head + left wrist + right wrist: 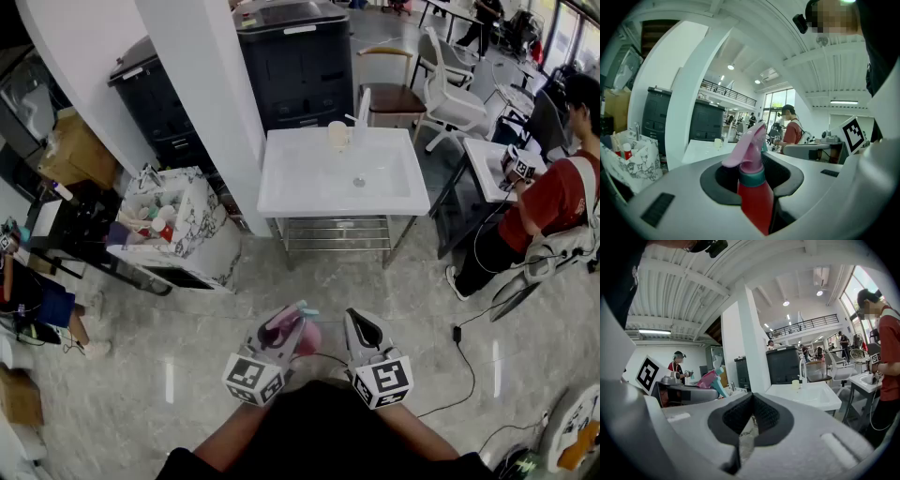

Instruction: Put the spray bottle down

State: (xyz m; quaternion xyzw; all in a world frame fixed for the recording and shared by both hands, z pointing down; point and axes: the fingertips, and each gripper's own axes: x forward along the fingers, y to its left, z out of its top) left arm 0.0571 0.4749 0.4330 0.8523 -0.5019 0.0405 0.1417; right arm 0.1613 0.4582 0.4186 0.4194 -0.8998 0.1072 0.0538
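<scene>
Left gripper view: grips red plastic spray bottle (755, 199) with teal collar and pink trigger head between the fingers of left gripper (753, 164), head poking past the fingertips. Shows right gripper (751, 414) fingers closed together, nothing between. Holds bottle in mid-air, white sink basin (281, 183) well ahead of the fingertips; nothing set down yet, whole placement left

Bright, even light is cast by ceiling lamps (786, 303) and windows (869, 291) up and right of the right gripper (751, 399). Gripper views are bent and darkened at the edges
</scene>
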